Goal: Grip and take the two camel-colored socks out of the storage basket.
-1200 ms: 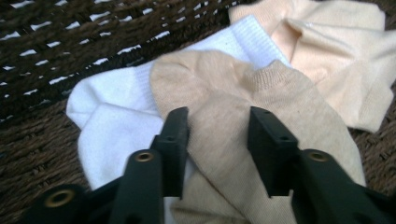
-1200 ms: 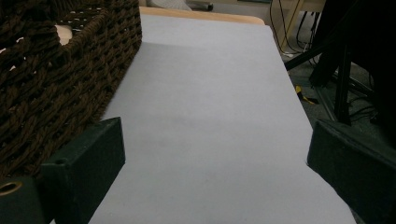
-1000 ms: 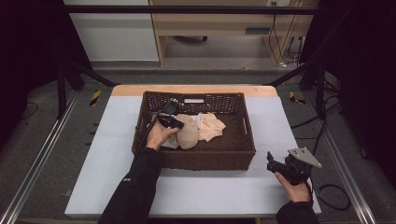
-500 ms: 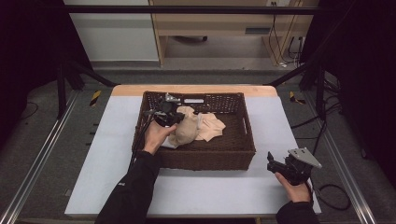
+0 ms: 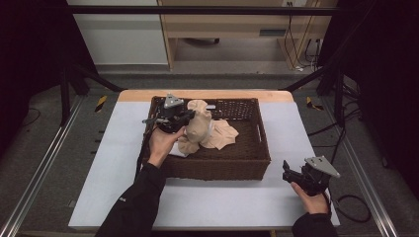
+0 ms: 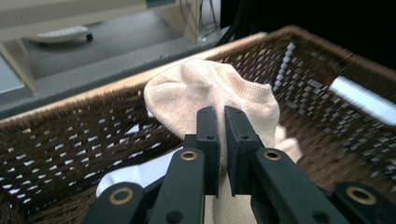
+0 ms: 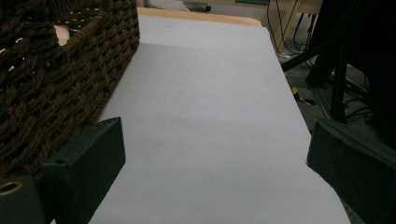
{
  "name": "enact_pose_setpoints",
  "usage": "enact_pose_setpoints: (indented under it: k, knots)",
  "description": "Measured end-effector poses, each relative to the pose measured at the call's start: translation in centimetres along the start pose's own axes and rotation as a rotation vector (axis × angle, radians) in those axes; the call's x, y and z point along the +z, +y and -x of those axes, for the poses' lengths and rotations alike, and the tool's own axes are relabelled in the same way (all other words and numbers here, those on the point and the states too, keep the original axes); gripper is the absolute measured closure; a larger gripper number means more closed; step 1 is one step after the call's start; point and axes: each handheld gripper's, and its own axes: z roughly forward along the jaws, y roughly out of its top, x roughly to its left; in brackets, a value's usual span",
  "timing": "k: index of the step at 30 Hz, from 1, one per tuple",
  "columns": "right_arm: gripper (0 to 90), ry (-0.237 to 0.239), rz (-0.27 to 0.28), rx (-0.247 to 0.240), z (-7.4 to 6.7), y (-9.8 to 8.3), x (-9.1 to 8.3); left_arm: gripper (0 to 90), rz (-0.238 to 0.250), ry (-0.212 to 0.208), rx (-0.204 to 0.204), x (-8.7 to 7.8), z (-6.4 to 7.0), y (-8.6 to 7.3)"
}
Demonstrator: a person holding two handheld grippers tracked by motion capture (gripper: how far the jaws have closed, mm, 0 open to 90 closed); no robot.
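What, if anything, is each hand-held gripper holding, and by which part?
The left hand-held gripper pinches a beige sock by a fold of its fabric, lifted above the basket. The right hand-held gripper is open and holds nothing.

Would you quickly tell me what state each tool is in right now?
Left tool: shut on the beige sock, raised inside the basket.
Right tool: open, holding nothing, over the table beside the basket.

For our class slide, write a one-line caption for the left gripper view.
Left tool shut on a beige sock, lifting it inside the brown wicker basket.
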Motion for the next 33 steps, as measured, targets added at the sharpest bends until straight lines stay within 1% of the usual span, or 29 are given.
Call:
enact_pose_setpoints:
  k: [2, 5, 16, 22, 27, 29, 30, 31, 33]
  knots:
    - [4.7, -0.001, 0.001, -0.001, 0.0, 0.0, 0.0, 84.4, 0.022, -0.003, -0.004, -0.7, 0.2, 0.3]
    - [4.7, -0.003, -0.004, -0.005, 0.1, -0.1, 0.0, 84.4, 0.032, -0.004, 0.013, -1.7, 0.6, 0.6]
    - [4.7, -0.010, -0.003, -0.003, 0.2, -0.1, 0.0, 84.4, 0.116, -0.058, 0.026, -5.8, 2.4, 1.5]
    - [4.7, -0.012, -0.004, -0.004, 0.2, -0.1, 0.0, 84.4, 0.142, -0.080, 0.049, -7.6, 3.4, 1.5]
    - [4.7, -0.014, -0.006, 0.001, 0.2, -0.1, -0.1, 84.4, 0.174, -0.112, 0.064, -9.4, 4.3, 1.5]
    - [4.7, -0.016, -0.003, 0.001, 0.3, -0.1, -0.1, 84.3, 0.182, -0.124, 0.069, -10.2, 4.5, 1.5]
    - [4.7, -0.015, -0.003, 0.000, 0.3, -0.1, -0.1, 84.4, 0.185, -0.126, 0.075, -10.6, 4.6, 1.4]
    - [4.7, -0.016, -0.004, -0.001, 0.3, -0.1, -0.1, 84.4, 0.190, -0.130, 0.072, -11.0, 4.7, 1.4]
    - [4.7, -0.016, -0.004, -0.001, 0.3, -0.2, -0.1, 84.4, 0.195, -0.135, 0.079, -11.7, 4.8, 1.2]
